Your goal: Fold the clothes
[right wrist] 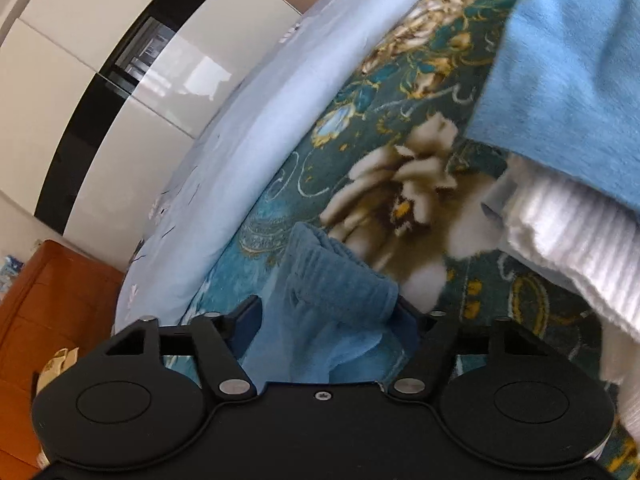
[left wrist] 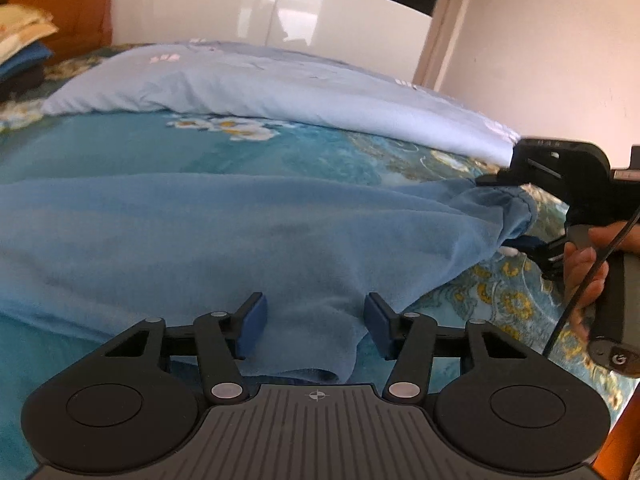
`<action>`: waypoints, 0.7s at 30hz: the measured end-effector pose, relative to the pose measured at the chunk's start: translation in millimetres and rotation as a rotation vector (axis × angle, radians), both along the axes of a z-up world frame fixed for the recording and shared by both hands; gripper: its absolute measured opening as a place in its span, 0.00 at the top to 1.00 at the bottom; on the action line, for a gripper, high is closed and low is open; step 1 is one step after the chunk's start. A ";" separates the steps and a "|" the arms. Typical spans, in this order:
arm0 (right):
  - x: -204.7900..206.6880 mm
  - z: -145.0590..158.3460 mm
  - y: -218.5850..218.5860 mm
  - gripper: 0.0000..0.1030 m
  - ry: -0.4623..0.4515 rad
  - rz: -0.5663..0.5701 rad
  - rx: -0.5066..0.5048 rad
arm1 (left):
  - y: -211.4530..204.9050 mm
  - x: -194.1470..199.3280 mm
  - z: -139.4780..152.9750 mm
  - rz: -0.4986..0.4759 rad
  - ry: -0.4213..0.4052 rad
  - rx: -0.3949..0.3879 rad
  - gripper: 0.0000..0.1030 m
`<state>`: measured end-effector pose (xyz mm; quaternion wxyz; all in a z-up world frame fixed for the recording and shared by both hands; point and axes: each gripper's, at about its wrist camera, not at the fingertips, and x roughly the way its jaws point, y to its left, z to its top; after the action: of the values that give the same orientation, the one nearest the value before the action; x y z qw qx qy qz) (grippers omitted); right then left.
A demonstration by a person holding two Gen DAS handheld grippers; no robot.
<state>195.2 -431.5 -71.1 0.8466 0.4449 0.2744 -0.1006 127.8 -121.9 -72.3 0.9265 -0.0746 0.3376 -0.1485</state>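
A light blue fleece garment [left wrist: 224,232] lies spread across the bed [left wrist: 280,148], over its teal floral blanket. The left gripper [left wrist: 316,320] is low over the garment's near edge, jaws partly spread with a fold of fleece between them; the pads don't look pressed on it. The right gripper [right wrist: 328,320], held in a hand [left wrist: 584,276], has a bunched blue cuff [right wrist: 336,280] filling its jaws, apparently pinched. A pale blue quilt [left wrist: 280,88] lies behind.
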 end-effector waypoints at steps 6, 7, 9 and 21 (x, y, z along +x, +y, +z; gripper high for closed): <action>4.5 14.6 5.7 0.73 -0.070 0.057 -0.102 | -1.4 -3.8 -1.7 -0.006 -0.019 0.012 0.51; 2.5 20.8 8.1 0.74 -0.123 0.078 -0.133 | 0.5 -3.0 -1.4 -0.006 -0.014 -0.001 0.50; -4.4 34.7 15.2 0.76 -0.251 0.128 -0.215 | 4.3 -1.1 -0.8 -0.003 -0.004 -0.031 0.49; 12.0 2.5 16.2 0.76 -0.001 0.108 -0.405 | 1.9 -0.5 0.1 -0.039 0.007 -0.027 0.38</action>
<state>207.2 -415.2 -68.6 0.9230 0.2504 0.2717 -0.1077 127.4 -119.9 -72.2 0.9212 -0.0809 0.3401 -0.1706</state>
